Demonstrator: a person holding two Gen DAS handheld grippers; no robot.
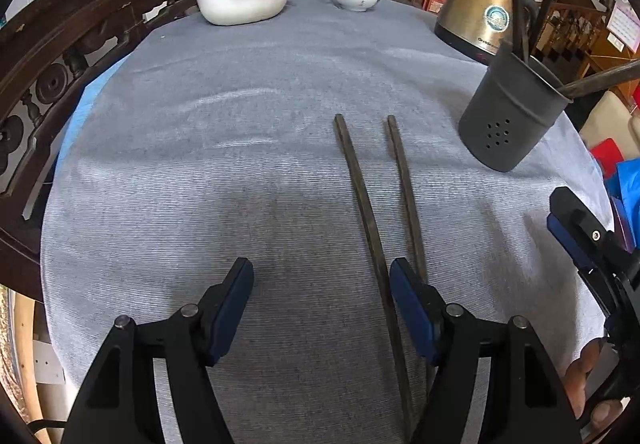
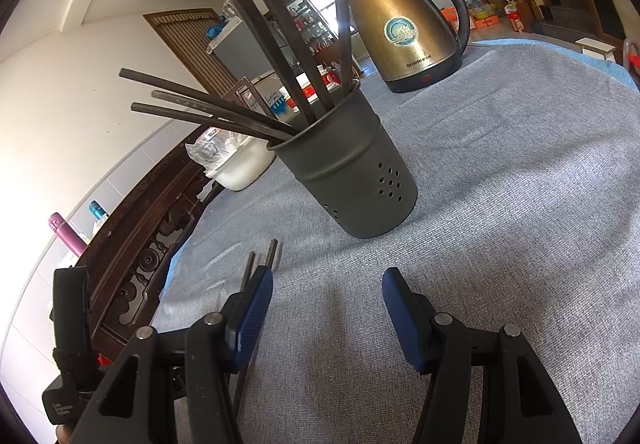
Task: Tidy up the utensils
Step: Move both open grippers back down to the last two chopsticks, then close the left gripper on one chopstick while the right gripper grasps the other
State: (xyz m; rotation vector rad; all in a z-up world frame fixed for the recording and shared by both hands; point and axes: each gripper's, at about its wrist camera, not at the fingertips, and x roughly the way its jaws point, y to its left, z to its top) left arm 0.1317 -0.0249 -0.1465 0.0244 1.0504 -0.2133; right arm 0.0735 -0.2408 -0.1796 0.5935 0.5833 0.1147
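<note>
Two loose chopsticks (image 1: pixel 374 211) lie side by side, not touching, on the grey tablecloth (image 1: pixel 200 163), running away from the left gripper (image 1: pixel 322 308) toward 12 o'clock; the dark holder (image 1: pixel 508 115) stands at about 2 o'clock from them, already stocked with other chopsticks. Left gripper is spread wide and holds nothing, its right finger (image 1: pixel 412 308) sitting over the near ends of the pair. Right gripper (image 2: pixel 327 318) likewise spread and empty, the holder (image 2: pixel 352 179) near at 12 o'clock, a kettle (image 2: pixel 408 31) behind. Likely step: pick up the pair. To do it well, shift the left gripper toward 3 o'clock so both sticks fall between the fingers, close on the near third, lift level (thin sticks roll easily). Hard to read: the sticks' near ends run under the gripper body and out of frame; the right view shows only their far tips (image 2: pixel 262 262); the holder's inside is unseen
</note>
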